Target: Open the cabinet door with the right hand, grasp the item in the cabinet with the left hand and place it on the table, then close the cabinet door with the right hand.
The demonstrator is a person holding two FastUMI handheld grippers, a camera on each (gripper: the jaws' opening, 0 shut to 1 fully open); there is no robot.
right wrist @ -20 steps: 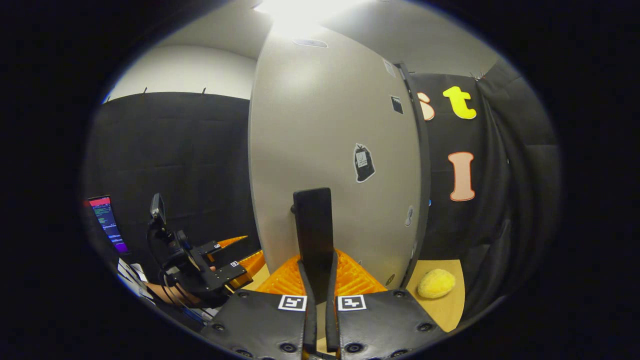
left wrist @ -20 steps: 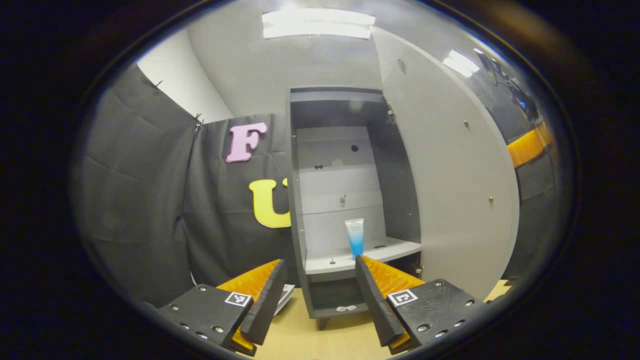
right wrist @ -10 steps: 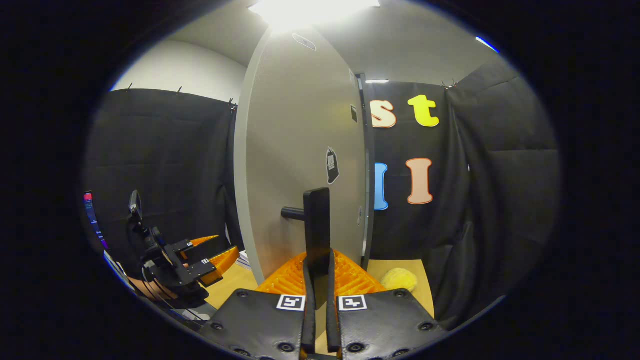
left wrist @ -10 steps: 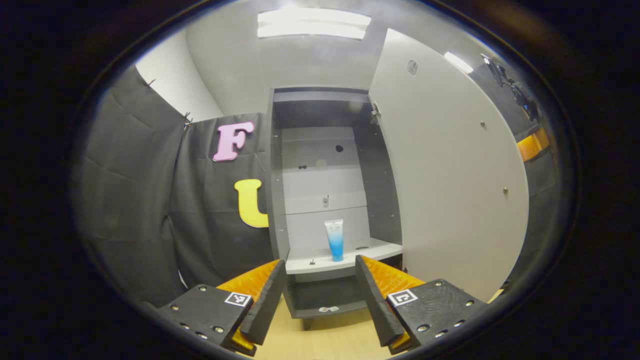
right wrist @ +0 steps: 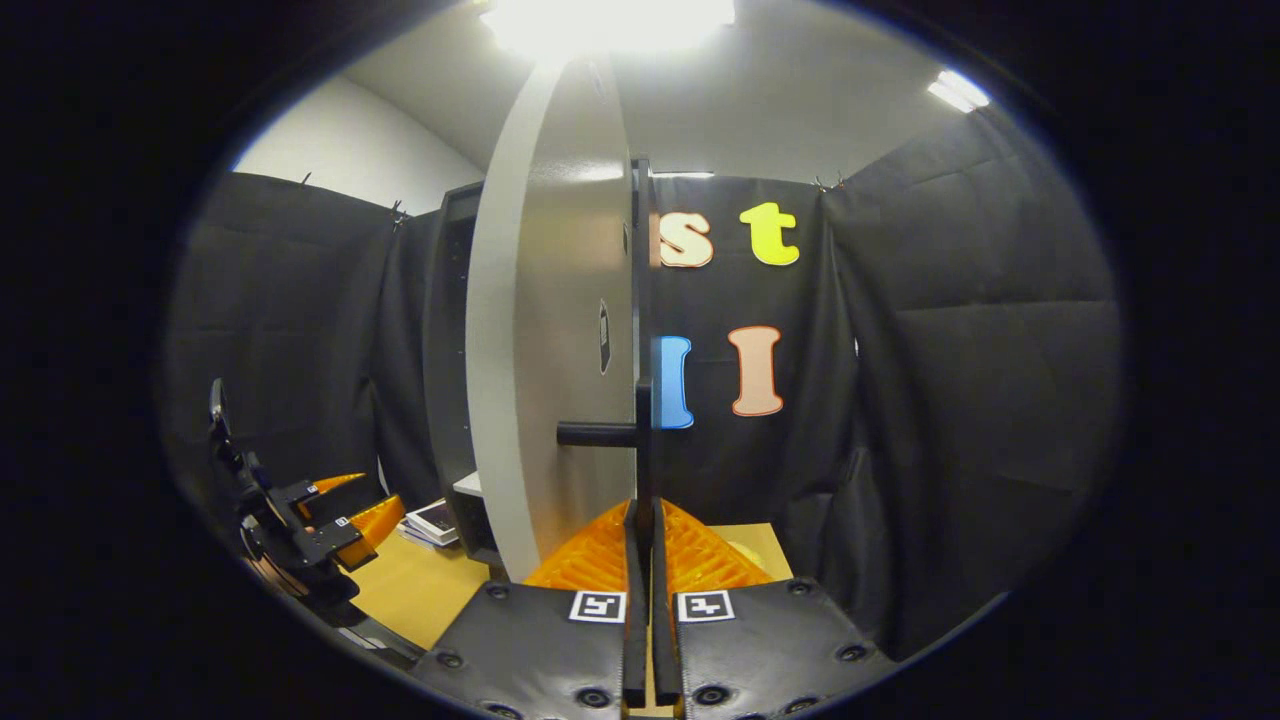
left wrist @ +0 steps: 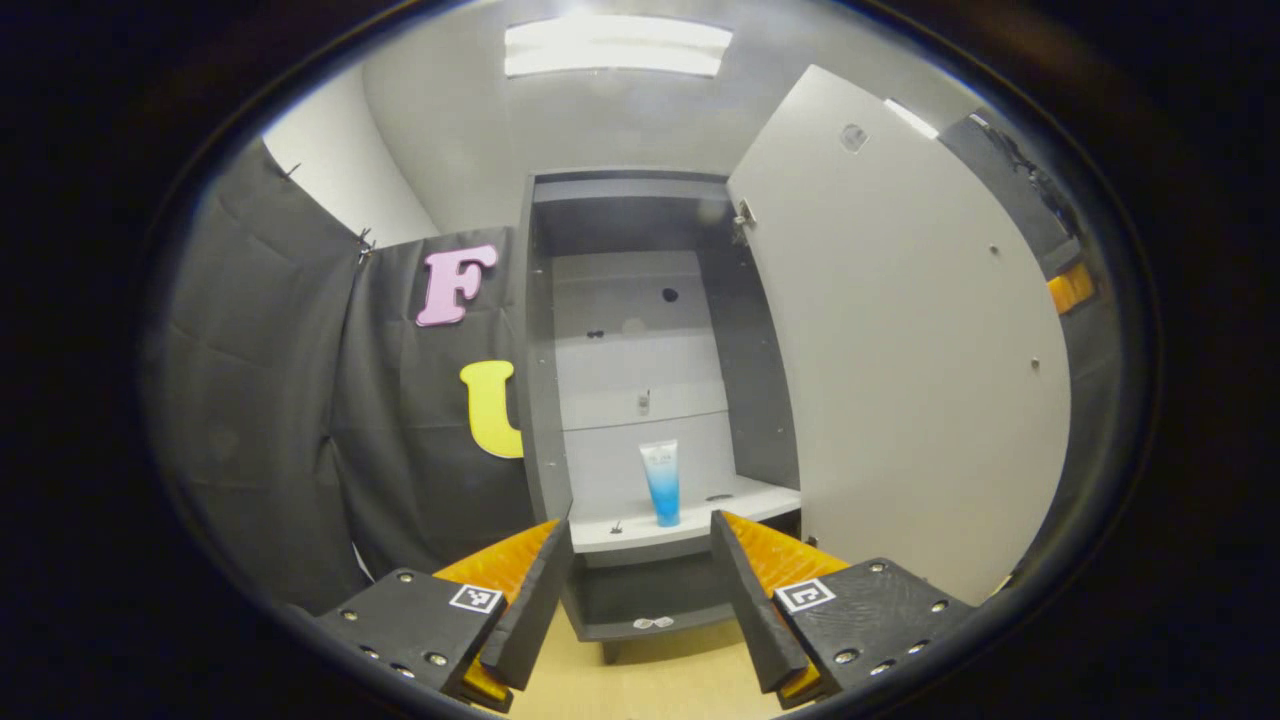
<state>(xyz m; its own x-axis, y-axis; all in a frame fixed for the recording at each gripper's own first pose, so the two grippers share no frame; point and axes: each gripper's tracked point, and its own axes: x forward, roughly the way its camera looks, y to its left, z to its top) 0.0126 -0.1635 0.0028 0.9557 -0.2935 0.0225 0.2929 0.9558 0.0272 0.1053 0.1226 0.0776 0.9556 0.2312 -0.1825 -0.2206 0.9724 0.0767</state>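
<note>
The right tongs pinch the door handle, door swung wide, while the left tongs gape just short of the tube upright on the shelf ahead; next, I judge, reach in and grip it.

R tongs clamped on door handle, cabinet door open

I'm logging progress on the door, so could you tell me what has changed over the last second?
The cabinet door swung wider open, drawn by the right gripper shut on its handle. The left gripper stayed open, facing the tube, which remains upright on the shelf.
</note>
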